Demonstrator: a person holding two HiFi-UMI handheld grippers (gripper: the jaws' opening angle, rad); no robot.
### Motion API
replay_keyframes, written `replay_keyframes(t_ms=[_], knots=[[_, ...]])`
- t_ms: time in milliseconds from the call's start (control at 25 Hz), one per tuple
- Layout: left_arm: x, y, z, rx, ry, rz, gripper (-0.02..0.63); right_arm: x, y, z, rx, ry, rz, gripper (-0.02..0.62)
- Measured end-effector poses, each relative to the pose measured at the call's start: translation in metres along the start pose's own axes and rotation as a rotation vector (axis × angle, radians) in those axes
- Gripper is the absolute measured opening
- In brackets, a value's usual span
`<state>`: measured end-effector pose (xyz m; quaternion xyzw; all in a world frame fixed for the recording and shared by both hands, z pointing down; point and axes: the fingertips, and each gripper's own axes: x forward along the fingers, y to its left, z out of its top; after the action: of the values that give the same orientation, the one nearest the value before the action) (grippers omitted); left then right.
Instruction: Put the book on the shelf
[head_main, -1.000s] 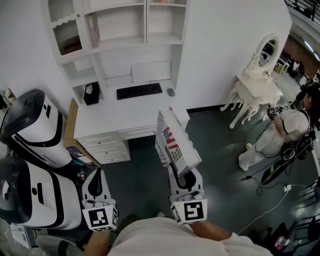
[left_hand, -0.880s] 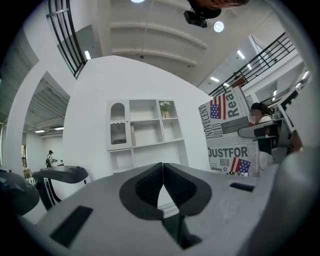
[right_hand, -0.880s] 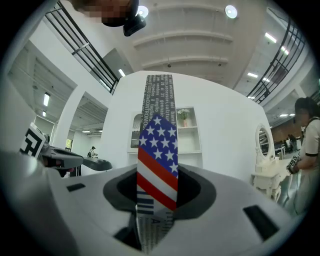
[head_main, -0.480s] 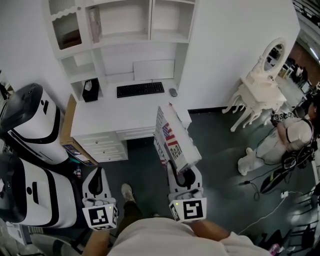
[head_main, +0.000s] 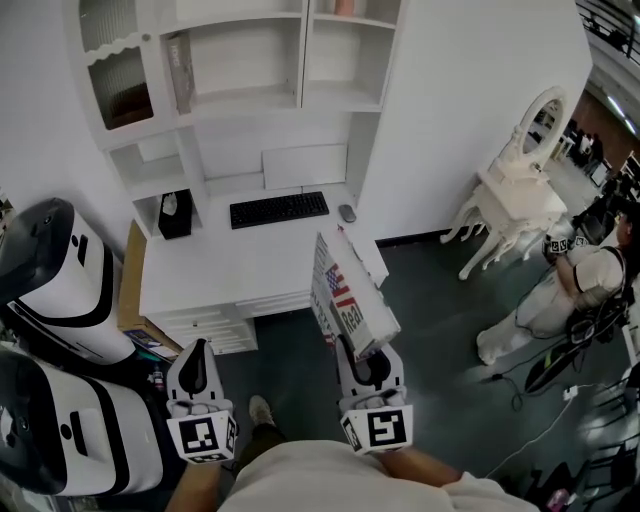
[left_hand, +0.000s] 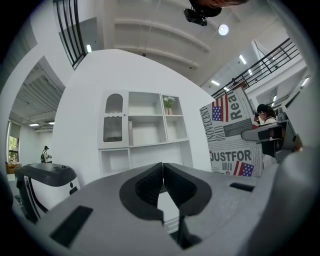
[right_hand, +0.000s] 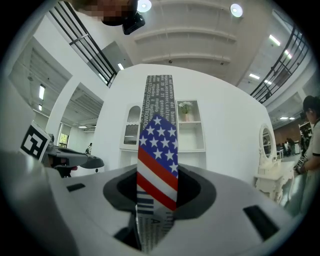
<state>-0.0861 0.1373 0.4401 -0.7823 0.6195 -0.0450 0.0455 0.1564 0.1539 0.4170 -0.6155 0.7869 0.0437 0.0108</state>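
**Head view, looking steeply down.** The right gripper (head_main: 366, 356), at 6 o'clock just right of centre, is clamped on the lower end of the book (head_main: 345, 292). The book rises from the jaws toward 11 o'clock. Its cover shows newsprint lettering and a stars-and-stripes flag. The book is held in the air, seen against the dark floor (head_main: 440, 300) and the front right corner of the white surface (head_main: 225, 268). It is well apart from the white shelf unit (head_main: 255, 85) at 12 o'clock. The left gripper (head_main: 196, 358), at 7 o'clock, has its jaws brought together with nothing between them. On the surface lie a black keyboard (head_main: 279, 209), a mouse (head_main: 346, 213) at the keyboard's 3 o'clock side, and a black box (head_main: 175, 214) at its 9 o'clock side. Two white-and-black machines (head_main: 60, 290) stand at 8 o'clock. A white dressing table (head_main: 520, 190) with an oval mirror stands at 2 o'clock, and a person (head_main: 560, 290) stands at 3 o'clock.

**Left gripper view.** The two jaws meet at their ends. The shelf unit stands beyond them at 12 o'clock, and the book is at 3 o'clock.

**Right gripper view.** The spine of the book runs from between the jaws at 6 o'clock up toward 12 o'clock, both jaws pressed against it. It covers the middle of the shelf unit behind.
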Motion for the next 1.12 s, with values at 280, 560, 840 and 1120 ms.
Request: replay_keyframes(t_ms=[280,560,840,1120], knots=[[0.069,0.052,-0.003,-0.005,0.008,-0.04,0.006,0.077,0.012,0.0,-0.008,0.011,-0.048,0.153],[0.125,0.108,-0.001,-0.012,0.009,-0.079,0.006,0.147,0.033,0.007,-0.016,0.013,-0.094,0.153],[0.157,0.148,-0.008,-0.003,0.018,-0.099,0.006,0.198,0.047,0.014,-0.023,0.001,-0.122,0.153],[0.184,0.162,-0.01,-0.005,0.019,-0.105,0.006,0.236,0.046,0.019,-0.031,-0.011,-0.13,0.153]])
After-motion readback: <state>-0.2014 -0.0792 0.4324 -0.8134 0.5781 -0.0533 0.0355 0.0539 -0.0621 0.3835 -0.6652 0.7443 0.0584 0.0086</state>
